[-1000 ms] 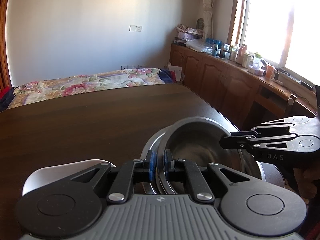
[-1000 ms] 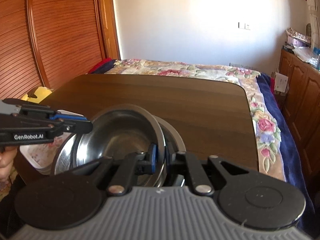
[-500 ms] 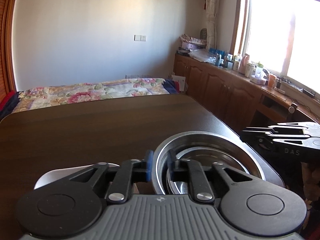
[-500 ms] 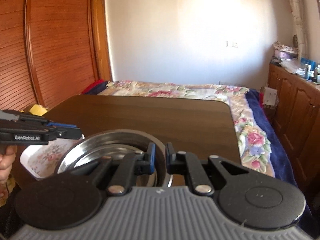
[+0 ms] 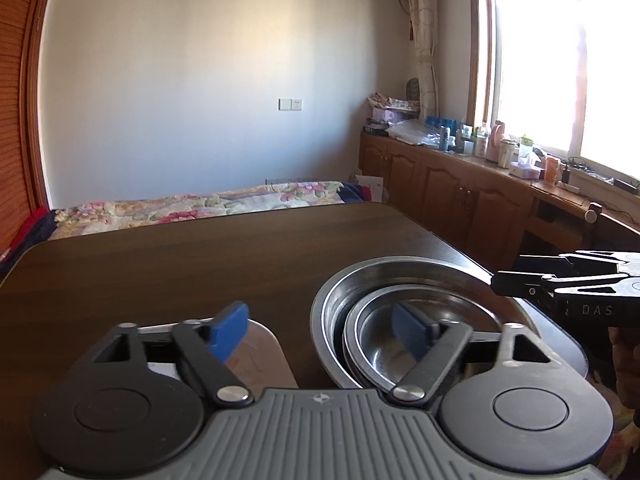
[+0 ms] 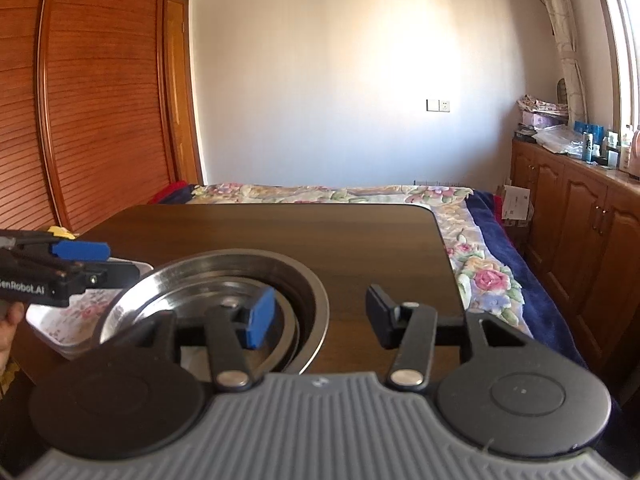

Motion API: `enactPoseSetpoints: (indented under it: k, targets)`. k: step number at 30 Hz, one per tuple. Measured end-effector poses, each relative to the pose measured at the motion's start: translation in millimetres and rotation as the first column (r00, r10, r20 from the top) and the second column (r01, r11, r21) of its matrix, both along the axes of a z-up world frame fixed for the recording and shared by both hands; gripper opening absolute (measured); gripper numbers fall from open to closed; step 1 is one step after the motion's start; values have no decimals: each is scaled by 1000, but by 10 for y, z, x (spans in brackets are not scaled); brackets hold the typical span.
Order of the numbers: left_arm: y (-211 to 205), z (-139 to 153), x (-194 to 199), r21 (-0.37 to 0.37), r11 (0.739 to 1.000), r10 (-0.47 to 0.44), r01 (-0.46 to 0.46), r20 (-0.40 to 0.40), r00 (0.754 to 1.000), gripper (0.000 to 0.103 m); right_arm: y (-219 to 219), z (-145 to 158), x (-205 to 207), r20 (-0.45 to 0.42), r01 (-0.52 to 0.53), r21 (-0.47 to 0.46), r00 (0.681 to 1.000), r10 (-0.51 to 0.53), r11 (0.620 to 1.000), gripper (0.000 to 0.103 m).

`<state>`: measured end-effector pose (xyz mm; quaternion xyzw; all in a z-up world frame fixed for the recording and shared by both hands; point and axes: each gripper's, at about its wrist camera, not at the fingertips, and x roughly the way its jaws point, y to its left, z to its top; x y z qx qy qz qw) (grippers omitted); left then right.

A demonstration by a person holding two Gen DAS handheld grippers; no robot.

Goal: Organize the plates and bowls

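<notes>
A stack of nested steel bowls point(image 5: 420, 276) sits on the dark wooden table point(image 5: 180, 264) near its front right corner. My left gripper point(image 5: 320, 330) straddles the stack's left rim; its jaws are opening wide and the blue pads stand clear of the metal. My right gripper point(image 6: 320, 314) straddles the right rim of the steel bowls point(image 6: 240, 264), jaws also opening, pads off the rim. Each gripper shows in the other's view: the right gripper point(image 5: 506, 274) and the left gripper point(image 6: 116, 260). A white floral dish point(image 5: 260, 356) lies just left of the stack.
The floral dish point(image 6: 68, 320) sits at the table's front left edge, by a hand point(image 6: 8, 320). A bed point(image 6: 320, 194) with a flowered cover lies beyond the table's far edge. Wooden cupboards point(image 5: 460, 200) with bottles run under the window on the right; a slatted wardrobe point(image 6: 100, 100) stands on the left.
Both grippers, earlier shut on opposite rims of a tilted steel bowl, lowered it level into the stack, then spread their jaws and let go. Both views have tipped upward.
</notes>
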<state>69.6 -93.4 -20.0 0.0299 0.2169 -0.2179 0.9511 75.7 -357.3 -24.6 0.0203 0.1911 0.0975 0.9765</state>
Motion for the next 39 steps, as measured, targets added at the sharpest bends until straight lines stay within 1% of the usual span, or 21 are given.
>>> enactPoseSetpoints:
  k: [3,7,9,13,14,17,20,31,39]
  targets:
    - [-17,-50,-16,-5,1000,4,-4,15,1000,86,3,-59,0,7,8,11,1000,-9,1000,53]
    - [-28,-118,-10,-14,1000,-1,1,7,1000,86,-22,-127,6,4,15,45,1000,-15,999,53]
    - [-16,-144,-8,-18,1000,-4,4,4,1000,83,-39,-147,10,5,17,60,1000,-17,998,53]
    - [-29,-170,2,-22,1000,-10,10,-11,1000,72,-59,-199,14,-1,17,88,1000,-17,996,53]
    - [-31,-180,8,-23,1000,-10,9,-16,1000,67,-46,-214,13,-2,17,92,1000,-17,996,53]
    - [-41,-217,10,-21,1000,-7,6,-37,999,56,-26,-234,14,1,14,104,1000,-14,994,53]
    - [-60,-234,22,-18,1000,-7,6,-52,999,51,-17,-244,23,0,10,109,1000,-10,994,53]
    - [-82,-244,56,-18,1000,-12,10,-73,997,42,34,-280,54,-17,3,126,1000,-1,992,52]
    - [-102,-238,99,-16,1000,-21,20,-86,996,42,57,-275,56,-21,-9,132,1000,12,991,48]
